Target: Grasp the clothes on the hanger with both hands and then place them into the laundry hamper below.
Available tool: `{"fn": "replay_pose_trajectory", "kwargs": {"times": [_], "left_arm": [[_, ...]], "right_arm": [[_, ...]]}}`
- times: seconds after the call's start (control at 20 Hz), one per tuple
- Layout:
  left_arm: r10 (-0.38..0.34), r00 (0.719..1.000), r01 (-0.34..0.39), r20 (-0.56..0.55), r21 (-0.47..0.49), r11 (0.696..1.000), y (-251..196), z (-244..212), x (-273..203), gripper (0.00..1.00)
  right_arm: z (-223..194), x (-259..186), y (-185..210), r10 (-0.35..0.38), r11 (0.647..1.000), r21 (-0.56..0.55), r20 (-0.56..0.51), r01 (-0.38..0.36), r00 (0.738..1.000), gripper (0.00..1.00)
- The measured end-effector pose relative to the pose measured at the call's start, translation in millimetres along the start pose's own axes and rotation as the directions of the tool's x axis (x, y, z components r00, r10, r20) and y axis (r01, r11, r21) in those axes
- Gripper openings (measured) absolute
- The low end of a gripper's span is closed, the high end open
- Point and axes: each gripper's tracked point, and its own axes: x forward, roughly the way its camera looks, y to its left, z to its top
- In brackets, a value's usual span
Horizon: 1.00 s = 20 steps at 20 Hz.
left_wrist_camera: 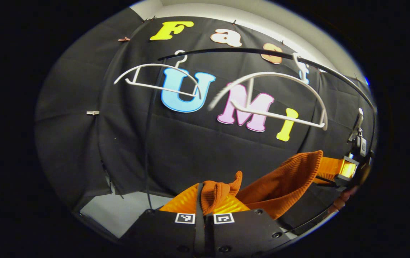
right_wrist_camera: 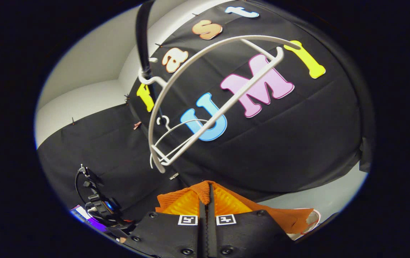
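Left gripper (left_wrist_camera: 205,208): jaws clenched on a fold of the orange garment (left_wrist_camera: 280,186); cloth bunches up between the fingers and spreads away to the right in the left gripper view, toward the other gripper seen at the far right edge with a hand below it.

Right gripper (right_wrist_camera: 206,200): jaws likewise clenched on the orange garment (right_wrist_camera: 280,215); a ridge of knit stands pinched between the fingers, and the rest trails off to the lower right in the right gripper view.

Garment position: held between the two grippers, below the hangers and clear of them, not touching either.

Two white hangers hang bare from the dark rail (left_wrist_camera: 233,52). The near hanger (left_wrist_camera: 273,100) looks blurred along its left arm in the left gripper view; the far hanger (left_wrist_camera: 158,79) sits further along the rail.

In the right gripper view, a white rim (right_wrist_camera: 314,220) shows at the lower right under the trailing cloth; cannot tell whether it is the hamper.
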Motion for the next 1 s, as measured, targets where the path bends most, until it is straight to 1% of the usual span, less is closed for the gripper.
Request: {"fn": "replay_pose_trajectory", "kwargs": {"times": [0.1, 0.2, 0.3, 0.35, 0.45, 0.6, 0.8, 1.0], "left_arm": [[-0.043, 0.999, 0.043, 0.017, 0.009, 0.999, -19.5, 5.1, -0.9, 0.05], [-0.073, 0.997, 0.072, 0.006, 0.033, 0.997, -31.4, -1.0, 5.9, 0.05], [-0.077, 0.997, 0.079, -0.026, 0.059, 0.995, -35.4, -21.7, 18.2, 0.06], [-0.082, 0.996, 0.085, -0.038, 0.059, 0.995, -38.6, -35.4, 25.0, 0.05], [-0.089, 0.995, 0.091, -0.055, 0.037, 0.995, -43.8, -62.2, 38.4, 0.05], [-0.075, 0.994, 0.077, -0.080, 0.030, 0.997, -44.3, -99.5, 57.5, 0.05], [-0.062, 0.985, 0.067, -0.163, 0.023, 0.997, -40.6, -157.5, 83.1, 0.05], [-0.028, 0.971, 0.034, -0.239, 0.023, 0.999, -31.8, -211.1, 104.8, 0.05]], "right_arm": [[-3.0, -3.7, 5.7, 0.011, 0.999, -0.049, -0.015, -0.012, 1.000, 0.04], [-14.1, -6.7, 0.9, 0.014, 0.995, -0.101, -0.044, -0.018, 0.999, 0.04], [-31.5, -2.6, -17.7, -0.003, 0.993, -0.115, -0.086, -0.007, 0.996, 0.04], [-40.3, 1.5, -27.9, -0.012, 0.993, -0.116, -0.106, -0.001, 0.994, 0.04], [-61.7, 8.0, -48.3, -0.032, 0.993, -0.121, -0.140, 0.015, 0.990, 0.04], [-86.0, 21.1, -84.7, -0.084, 0.990, -0.128, -0.186, 0.060, 0.979, 0.04], [-123.2, 31.2, -143.2, -0.163, 0.984, -0.110, -0.253, 0.140, 0.954, 0.04], [-167.0, 37.5, -191.1, -0.225, 0.973, -0.133, -0.329, 0.191, 0.917, 0.04]]}}
